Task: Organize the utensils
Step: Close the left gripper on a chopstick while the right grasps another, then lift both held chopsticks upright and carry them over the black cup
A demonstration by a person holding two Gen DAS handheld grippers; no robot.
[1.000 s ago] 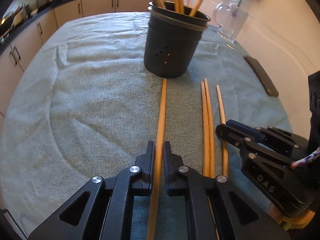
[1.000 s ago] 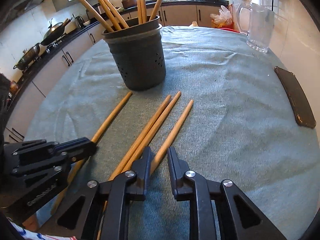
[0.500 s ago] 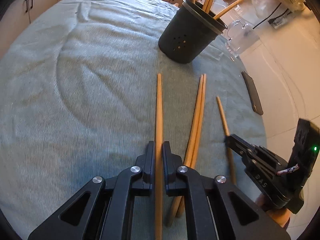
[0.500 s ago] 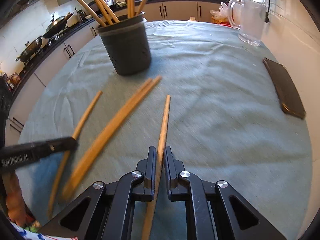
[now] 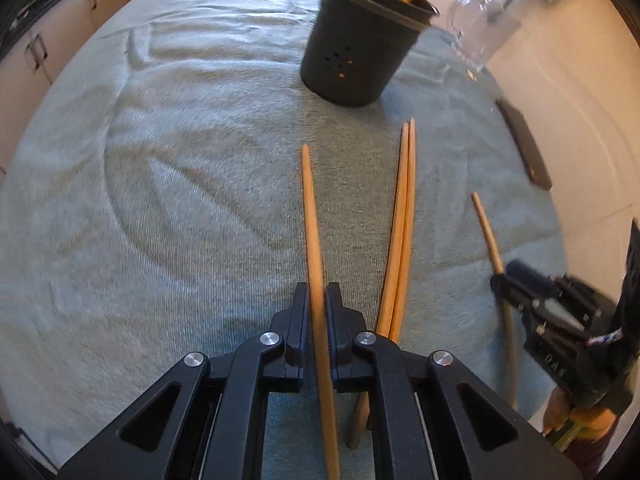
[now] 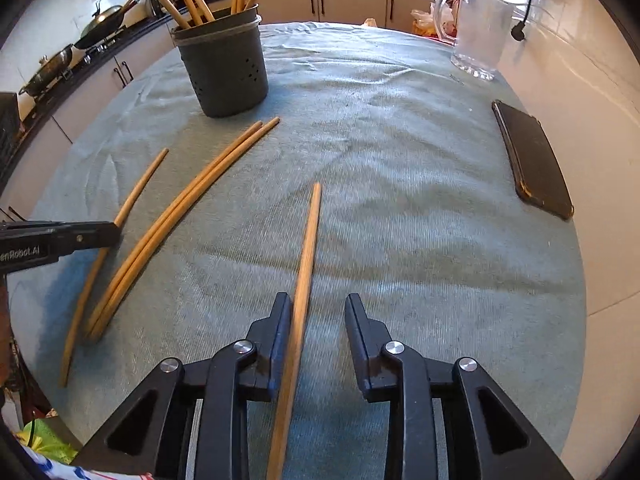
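A dark perforated holder (image 5: 360, 52) (image 6: 222, 68) with several wooden chopsticks in it stands at the far side of the green cloth. My left gripper (image 5: 317, 292) is shut on one chopstick (image 5: 310, 208) that points toward the holder. A pair of chopsticks (image 5: 404, 208) (image 6: 192, 200) lies on the cloth just right of it. My right gripper (image 6: 318, 300) has its jaws opening. A single chopstick (image 6: 310, 232) lies between them against the left finger, and the right pad stands apart from it. In the right wrist view the left gripper (image 6: 108, 234) reaches in from the left edge.
A black phone (image 6: 532, 160) lies near the cloth's right edge, and a glass jug (image 6: 478, 36) stands at the far right. Kitchen cabinets and a stove with a wok (image 6: 104, 26) lie beyond the table. Bare cloth (image 6: 420, 220) spreads between the chopsticks and the phone.
My right gripper closed on one chopstick, drew it rightward away from the pair, and its jaws now stand apart. The left gripper kept its chopstick.
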